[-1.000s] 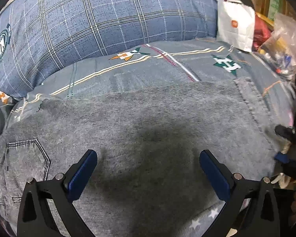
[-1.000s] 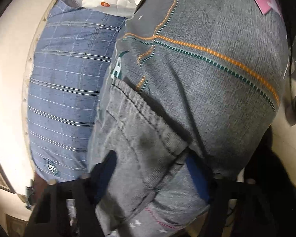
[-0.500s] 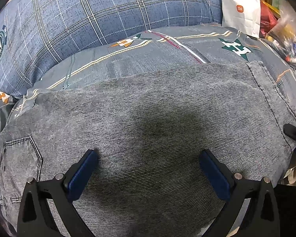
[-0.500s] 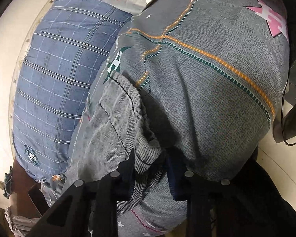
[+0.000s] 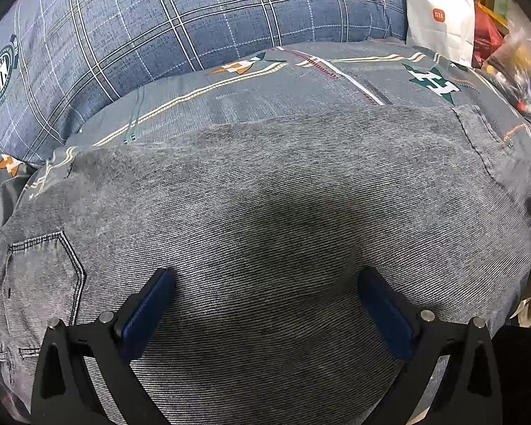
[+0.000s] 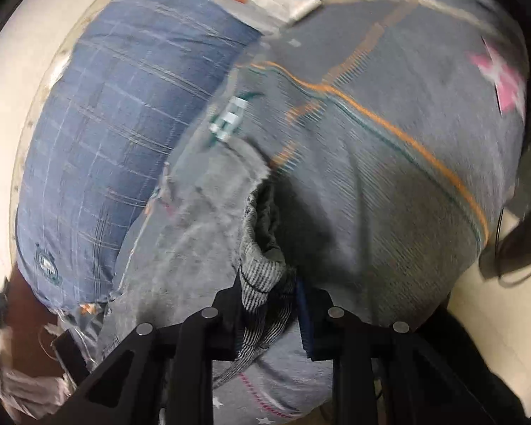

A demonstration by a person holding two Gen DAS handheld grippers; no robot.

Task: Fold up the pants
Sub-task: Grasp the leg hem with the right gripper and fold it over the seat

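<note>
Between right tool pads, bunched pants hem; left tool wide.

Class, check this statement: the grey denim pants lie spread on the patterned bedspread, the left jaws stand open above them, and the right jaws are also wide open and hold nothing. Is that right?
One part is wrong. The right gripper is not wide open: the right wrist view shows its jaws closed on a bunched edge of the grey denim pants. The rest stands: the pants lie on the patterned bedspread and the left gripper is open above them.
</note>
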